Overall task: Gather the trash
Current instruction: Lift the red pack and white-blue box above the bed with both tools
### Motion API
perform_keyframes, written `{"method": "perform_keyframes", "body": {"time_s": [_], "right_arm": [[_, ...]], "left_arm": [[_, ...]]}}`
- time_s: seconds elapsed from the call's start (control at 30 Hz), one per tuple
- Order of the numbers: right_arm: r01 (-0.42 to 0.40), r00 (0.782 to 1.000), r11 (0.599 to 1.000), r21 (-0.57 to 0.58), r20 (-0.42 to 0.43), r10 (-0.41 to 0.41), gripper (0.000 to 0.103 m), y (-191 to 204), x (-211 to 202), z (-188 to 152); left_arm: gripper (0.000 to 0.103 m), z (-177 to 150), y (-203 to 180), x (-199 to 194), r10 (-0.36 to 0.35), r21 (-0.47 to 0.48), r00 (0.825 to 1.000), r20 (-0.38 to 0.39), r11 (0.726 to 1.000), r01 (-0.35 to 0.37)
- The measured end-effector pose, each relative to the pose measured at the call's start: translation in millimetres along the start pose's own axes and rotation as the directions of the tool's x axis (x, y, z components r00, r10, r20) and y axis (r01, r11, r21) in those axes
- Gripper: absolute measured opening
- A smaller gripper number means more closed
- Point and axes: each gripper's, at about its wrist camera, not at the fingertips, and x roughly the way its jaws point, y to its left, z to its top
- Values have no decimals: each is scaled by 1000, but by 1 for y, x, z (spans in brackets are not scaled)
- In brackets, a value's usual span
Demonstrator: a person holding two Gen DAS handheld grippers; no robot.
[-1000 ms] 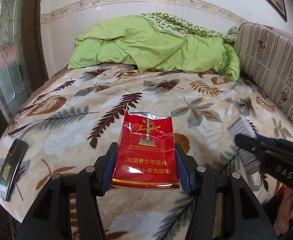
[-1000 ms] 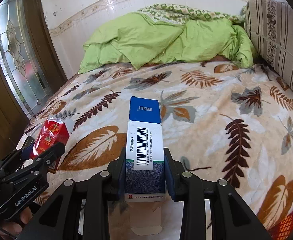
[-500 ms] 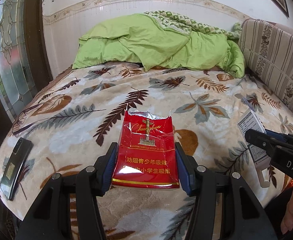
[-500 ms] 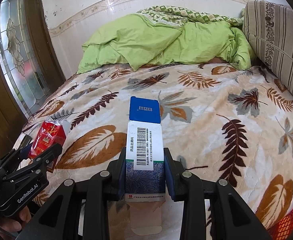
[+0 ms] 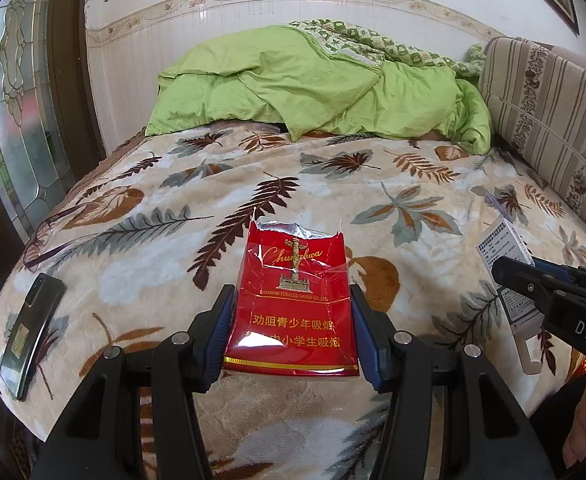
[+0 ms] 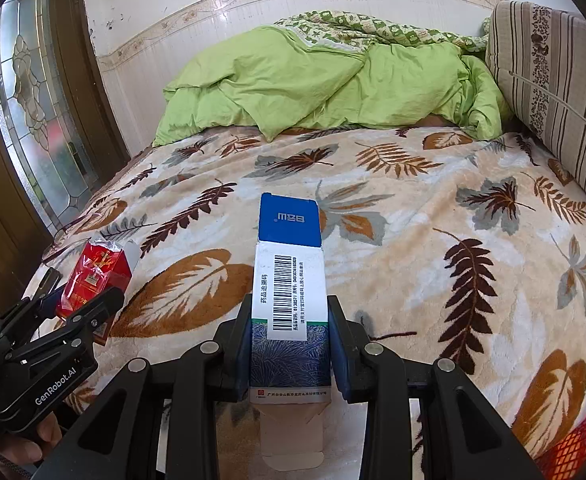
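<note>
The left claw [image 5: 291, 332] was clenched on a crumpled red soft cigarette pack with torn silver foil at its top [image 5: 293, 300], its blue-padded fingers [image 5: 221, 332] pressing the pack's two sides near the bottom edge. The pack stood upright in the grip, held above the near end of a bed covered by a cream fleece blanket printed with brown and grey leaves [image 5: 333, 184]. In the right wrist view the same pack [image 6: 95, 276] and claw [image 6: 73, 312] appeared at the lower left, over the bed's near left corner.

The right claw [image 6: 289, 344] was grasping a tall white-and-blue cardboard medicine box with a barcode label [image 6: 291, 280], fingers [image 6: 341, 352] against its lower sides; the box's blue top flap stood open and a bottom flap hung loose below the grip. From the left wrist view this box [image 5: 505, 248] showed at the right edge, behind the dark claw [image 5: 541, 288].

A black phone [image 5: 31, 320] lay flat on the blanket near the bed's left edge, with a pair of glasses [image 5: 49, 236] further up that edge. A rumpled lime-green duvet [image 5: 313, 84] was heaped at the far end, and a striped cushioned headboard [image 5: 553, 120] ran along the right side. A red mesh basket [image 6: 577, 444] showed at the lower right of the right wrist view.
</note>
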Motion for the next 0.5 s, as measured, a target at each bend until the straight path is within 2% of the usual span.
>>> {"method": "perform_keyframes", "body": {"time_s": [0.5], "right_arm": [[-1,1000,1000,0,2,1,35,-2,0,1]], "left_arm": [[53,0,1,1,-2,0,1000,2,1000,2]]}}
